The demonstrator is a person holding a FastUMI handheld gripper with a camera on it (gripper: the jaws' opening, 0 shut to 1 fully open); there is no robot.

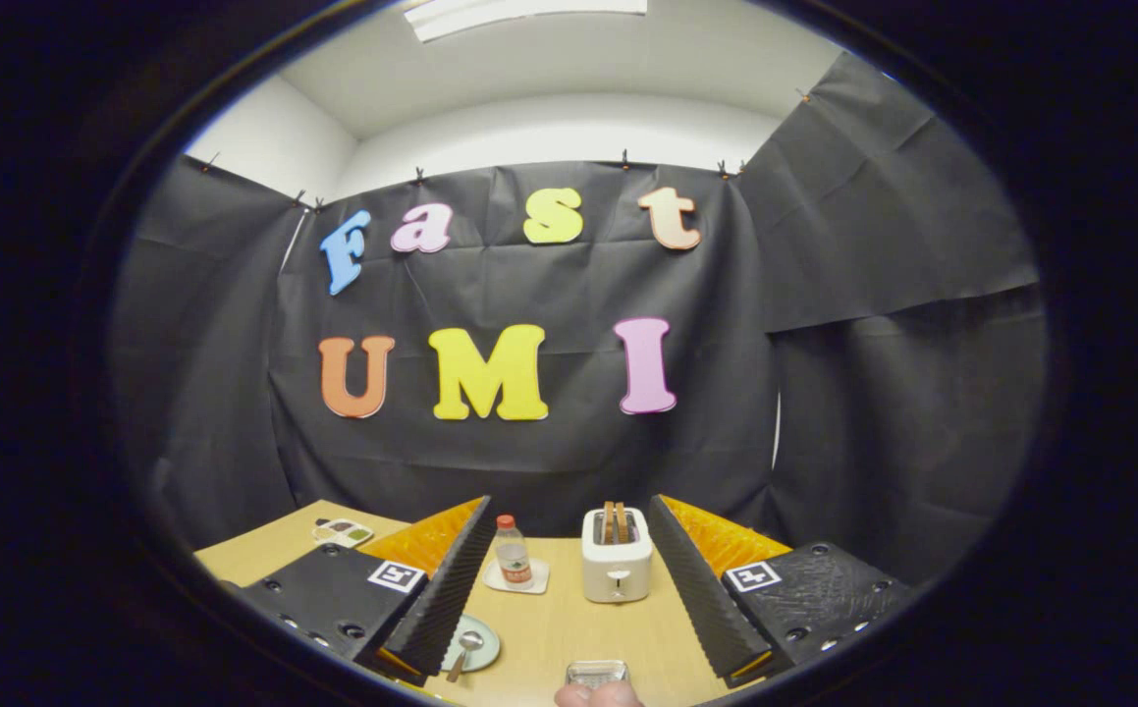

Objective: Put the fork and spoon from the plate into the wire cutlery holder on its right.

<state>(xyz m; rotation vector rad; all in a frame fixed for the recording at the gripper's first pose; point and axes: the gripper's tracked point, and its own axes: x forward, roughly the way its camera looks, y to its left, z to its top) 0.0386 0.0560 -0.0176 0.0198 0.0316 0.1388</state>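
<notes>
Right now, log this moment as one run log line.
gripper: open, raised over table | spoon: on plate | wire cutlery holder: right of plate | toaster: beyond fingers

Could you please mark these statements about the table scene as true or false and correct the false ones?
1. The gripper has its fingers spread apart with nothing between them. True.
2. The toaster is empty. False: slices stand in its slots.
3. A spoon rests on the plate. True.
4. The bottle lies on its side. False: it stands upright on a small coaster.
5. The wire cutlery holder sits to the left of the plate. False: it sits to its right, near a hand.
</notes>
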